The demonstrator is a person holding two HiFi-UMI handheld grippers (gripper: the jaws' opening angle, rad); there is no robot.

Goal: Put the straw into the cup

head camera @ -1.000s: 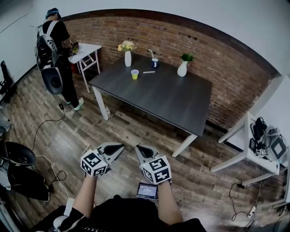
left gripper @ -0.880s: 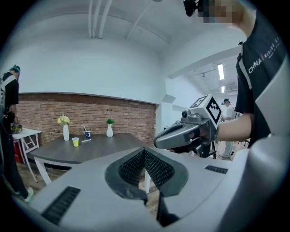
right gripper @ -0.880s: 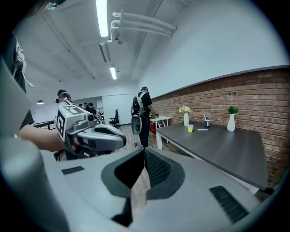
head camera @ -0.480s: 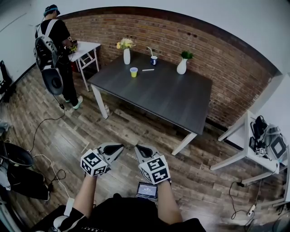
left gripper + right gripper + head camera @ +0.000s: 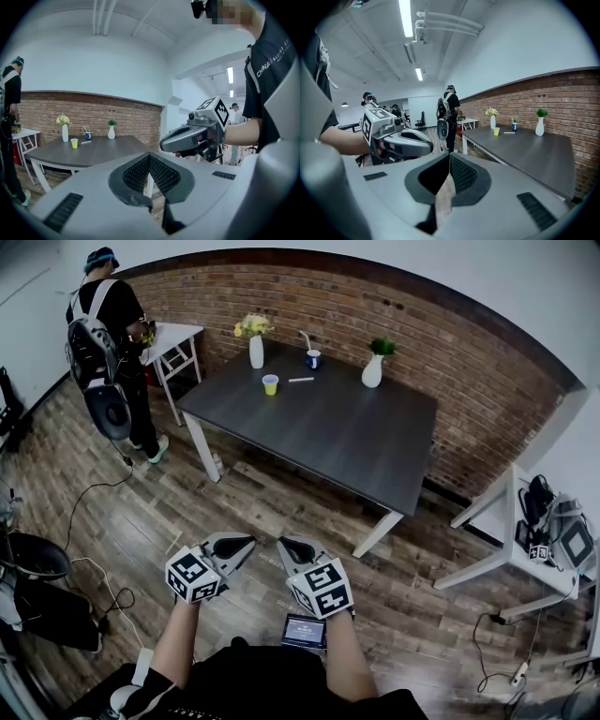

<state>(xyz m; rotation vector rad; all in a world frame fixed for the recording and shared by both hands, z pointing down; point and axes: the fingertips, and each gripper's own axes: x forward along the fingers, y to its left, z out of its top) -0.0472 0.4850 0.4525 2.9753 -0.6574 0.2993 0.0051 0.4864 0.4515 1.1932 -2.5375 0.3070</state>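
Facing the worktop [image 5: 319, 427] from well short of its near edge, the wearer holds both tongs low over the wood floor [image 5: 272, 507], side by side. Both bare forearms reach forward from the torso, the left forearm [image 5: 173, 643] and the right forearm [image 5: 345, 657] about parallel. Each hand grips a handle beneath its marker cube.

The left tongs [image 5: 246, 542] and right tongs [image 5: 286, 545] point towards the worktop, with their tips angled slightly towards each other. In the left gripper view the left tongs [image 5: 150, 154] have their ribbed pads meeting at the tip, with nothing between them. The right tongs [image 5: 162, 140] show just beside them. In the right gripper view the right tongs [image 5: 449, 157] are likewise closed and empty, with the left tongs [image 5: 430, 147] alongside.

The straw [image 5: 301, 380] lies flat on the far part of the worktop, between the yellow cup [image 5: 270, 383] and a white vase of greenery [image 5: 373, 371]. A blue cup [image 5: 313, 359] with its own straw stands behind it, nearer the worktop's far edge. A flower vase [image 5: 256, 348] stands at the worktop's far left corner. A person with a backpack [image 5: 103, 324] stands left of the worktop, facing away.
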